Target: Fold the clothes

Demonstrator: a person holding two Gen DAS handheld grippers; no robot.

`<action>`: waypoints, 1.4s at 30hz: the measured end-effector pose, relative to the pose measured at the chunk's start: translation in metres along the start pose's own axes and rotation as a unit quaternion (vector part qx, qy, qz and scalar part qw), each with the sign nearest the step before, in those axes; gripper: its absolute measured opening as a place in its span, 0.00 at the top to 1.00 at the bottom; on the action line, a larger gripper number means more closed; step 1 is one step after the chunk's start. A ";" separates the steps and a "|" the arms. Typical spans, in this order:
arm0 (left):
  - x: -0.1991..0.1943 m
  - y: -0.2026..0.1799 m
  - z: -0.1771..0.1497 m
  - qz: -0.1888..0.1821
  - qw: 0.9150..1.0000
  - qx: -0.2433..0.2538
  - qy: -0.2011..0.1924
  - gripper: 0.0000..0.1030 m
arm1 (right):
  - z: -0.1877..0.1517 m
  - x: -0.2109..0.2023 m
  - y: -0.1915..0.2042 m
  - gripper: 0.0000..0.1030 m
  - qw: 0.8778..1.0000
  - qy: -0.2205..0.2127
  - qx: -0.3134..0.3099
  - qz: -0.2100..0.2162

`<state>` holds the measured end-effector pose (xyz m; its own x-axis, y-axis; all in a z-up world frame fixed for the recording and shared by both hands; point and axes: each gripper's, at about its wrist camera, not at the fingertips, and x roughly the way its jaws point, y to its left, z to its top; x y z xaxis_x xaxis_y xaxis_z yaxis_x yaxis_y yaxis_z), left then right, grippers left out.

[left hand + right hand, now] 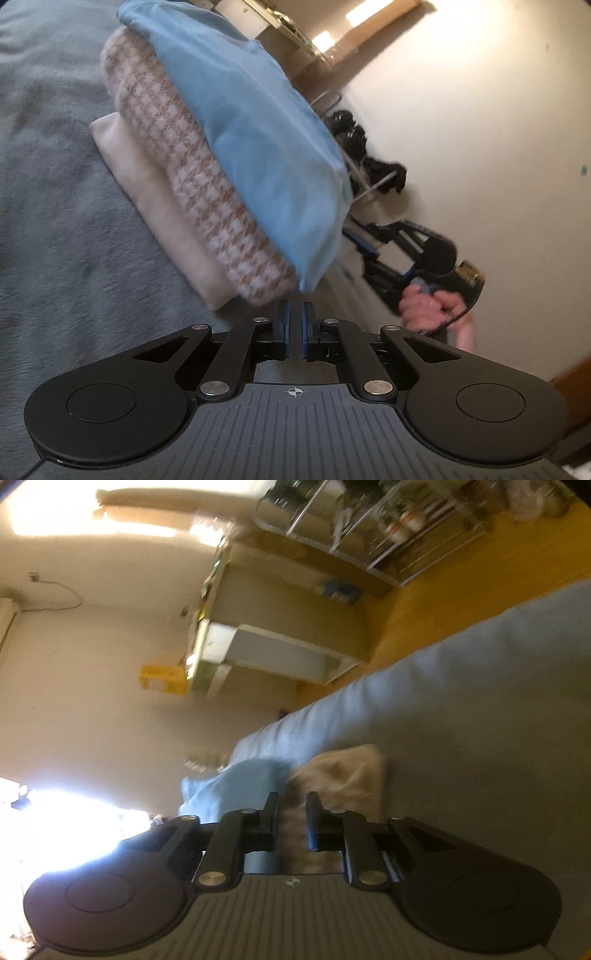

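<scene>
- No words, numbers or brand names can be read in either picture.
- The left gripper (pixel 295 325) has a small white cross-in-a-circle mark on its grey ridged plate, just behind the fingers. It is a sign, not a letter.
- The right gripper (pixel 291 819) has a mark in the same place, behind its fingers, but it is too blurry to make out.
- A yellow box (pixel 162 677) sits far ahead and to the left of the right gripper's fingers. Its print is too blurry to read.
</scene>
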<state>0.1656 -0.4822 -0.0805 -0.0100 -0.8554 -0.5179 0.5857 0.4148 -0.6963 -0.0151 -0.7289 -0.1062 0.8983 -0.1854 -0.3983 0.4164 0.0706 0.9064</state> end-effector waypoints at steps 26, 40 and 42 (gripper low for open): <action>-0.224 -0.057 -0.048 0.230 0.940 0.225 -0.117 0.00 | -0.335 -0.128 0.151 0.36 0.887 0.028 -0.434 -0.155; -0.269 -0.039 -0.065 0.291 0.934 0.161 -0.128 0.00 | -0.445 -0.167 0.214 0.00 0.781 -0.141 -0.537 -0.287; -0.274 -0.036 -0.066 0.300 0.934 0.150 -0.126 0.00 | -0.449 -0.169 0.217 0.00 0.781 -0.150 -0.528 -0.296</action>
<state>0.0940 -0.2421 0.0537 0.5615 -0.5592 -0.6099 0.6256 0.7693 -0.1293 -0.0136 -0.2424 0.0941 0.4965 -0.7032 -0.5089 0.7726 0.6252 -0.1101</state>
